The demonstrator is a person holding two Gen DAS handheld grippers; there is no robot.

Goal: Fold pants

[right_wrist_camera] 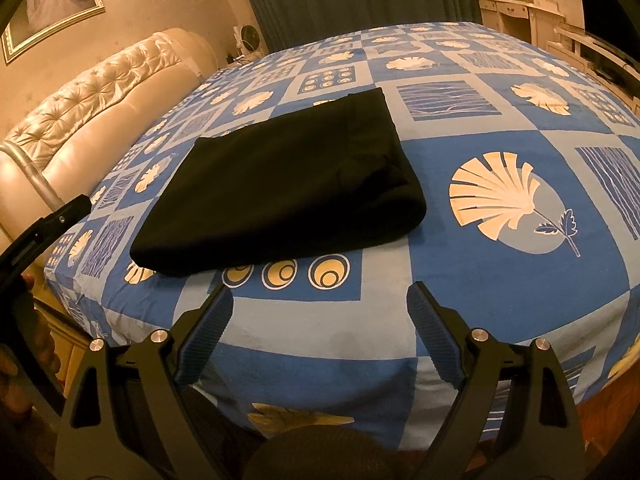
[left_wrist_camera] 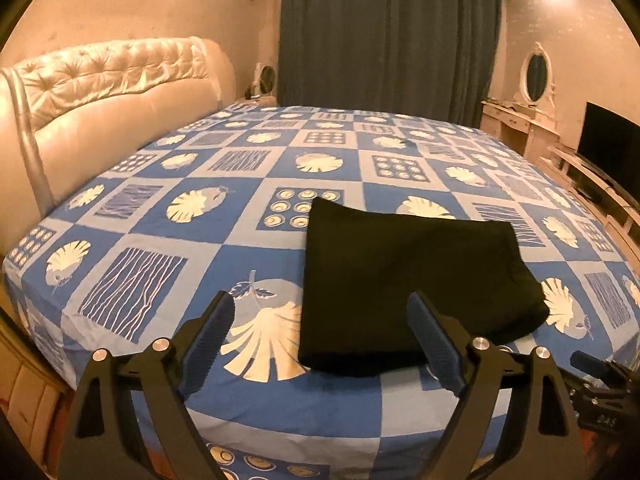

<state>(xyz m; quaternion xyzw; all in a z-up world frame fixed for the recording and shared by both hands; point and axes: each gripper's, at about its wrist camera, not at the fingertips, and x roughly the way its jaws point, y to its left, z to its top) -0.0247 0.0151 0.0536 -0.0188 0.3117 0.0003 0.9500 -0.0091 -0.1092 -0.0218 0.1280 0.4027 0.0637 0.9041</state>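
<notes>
Pants [left_wrist_camera: 416,284] lie on the bed [left_wrist_camera: 248,168] as a compact black rectangle, layers stacked, thick rounded fold along the lower right edge in the left wrist view; by my reading the folding is at or near its last step, perhaps only a check or a final tidy left.

My left gripper [left_wrist_camera: 322,336]: fingers [left_wrist_camera: 214,330] spread wide, nothing between the pads; the bundle's near left corner sits centre frame just past the tips, and the right finger overlaps the cloth's lower edge in the picture; contact there I cannot confirm.

My right gripper [right_wrist_camera: 320,330]: fingers [right_wrist_camera: 208,332] spread wide too, pinching nothing; pants [right_wrist_camera: 280,188] sit in the upper left of centre in that view, apart from the tips, with a strip of patterned sheet showing between cloth and fingers.

Next move, as I judge it: if another fold is wanted, both sets of fingers must reach one edge of the bundle and pinch all layers together, since the stack is thick and could slip apart; if not, just draw back without snagging the near edge.
</notes>
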